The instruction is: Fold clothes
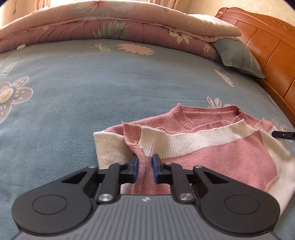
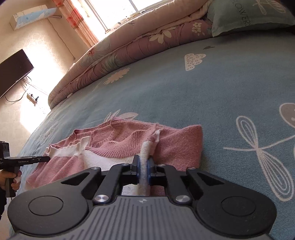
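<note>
A pink and white knitted sweater [image 1: 212,153] lies bunched on the blue bedsheet, its neck opening facing away. In the left wrist view my left gripper [image 1: 144,166] is shut on a pinched fold of the sweater's pink and white edge at its left side. In the right wrist view the same sweater [image 2: 177,145] lies ahead, and my right gripper [image 2: 143,169] is shut on a white ribbed strip of it at its right side. The other gripper's tip [image 2: 36,158] shows at the sweater's far left, held by a hand [image 2: 11,181].
The blue flowered sheet [image 1: 92,96] stretches ahead. A folded pink quilt [image 1: 103,24] lies along the far side, with a blue pillow [image 1: 237,57] against the wooden headboard [image 1: 272,55]. A wall television [image 2: 12,72] and a window with curtains [image 2: 118,13] show beyond the bed.
</note>
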Demonstrator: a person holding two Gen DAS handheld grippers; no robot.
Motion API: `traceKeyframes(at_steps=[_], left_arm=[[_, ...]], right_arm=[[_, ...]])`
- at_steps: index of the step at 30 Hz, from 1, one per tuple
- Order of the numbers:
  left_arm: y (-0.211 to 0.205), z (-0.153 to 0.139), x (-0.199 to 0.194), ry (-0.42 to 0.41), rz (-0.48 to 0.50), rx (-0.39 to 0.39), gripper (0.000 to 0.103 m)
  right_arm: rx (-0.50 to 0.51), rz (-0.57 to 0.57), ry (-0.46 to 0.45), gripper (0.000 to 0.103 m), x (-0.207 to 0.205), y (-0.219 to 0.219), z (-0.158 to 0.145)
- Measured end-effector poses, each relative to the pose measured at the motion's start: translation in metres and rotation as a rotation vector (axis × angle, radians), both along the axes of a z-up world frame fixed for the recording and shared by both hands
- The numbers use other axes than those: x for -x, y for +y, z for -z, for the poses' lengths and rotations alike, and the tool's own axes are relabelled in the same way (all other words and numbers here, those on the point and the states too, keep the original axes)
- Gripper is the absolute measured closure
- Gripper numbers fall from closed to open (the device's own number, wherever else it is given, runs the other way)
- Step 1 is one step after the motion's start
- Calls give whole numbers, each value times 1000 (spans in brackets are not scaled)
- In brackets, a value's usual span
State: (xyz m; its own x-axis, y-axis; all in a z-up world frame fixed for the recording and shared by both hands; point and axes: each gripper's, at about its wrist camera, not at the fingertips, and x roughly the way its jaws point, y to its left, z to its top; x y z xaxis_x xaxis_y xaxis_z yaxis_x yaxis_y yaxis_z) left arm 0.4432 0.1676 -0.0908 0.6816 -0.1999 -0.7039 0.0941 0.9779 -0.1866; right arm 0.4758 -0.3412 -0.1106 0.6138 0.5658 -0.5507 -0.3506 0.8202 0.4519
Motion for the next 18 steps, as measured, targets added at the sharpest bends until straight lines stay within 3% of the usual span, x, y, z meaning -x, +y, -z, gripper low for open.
traceKeyframes(at_steps=[4, 7, 11, 12, 15, 18], left_arm=[[12, 0, -2, 6, -58, 18, 97], [13, -3, 1, 2, -75, -10, 90], [12, -24, 13, -54, -132, -62, 90], [6, -31, 17, -65, -94, -42, 90], [-28, -45, 27, -72, 85, 45, 83], [-78, -37, 31, -38, 318, 132, 79]], right_arm=[[31, 47, -66, 92, 6, -9, -14], [102, 78, -14, 82, 0, -8, -7], [87, 99, -76, 64, 19, -8, -23], [87, 75, -100, 59, 27, -4, -30], [131, -57, -136, 56, 53, 25, -41], [211, -192, -153, 55, 71, 67, -38]])
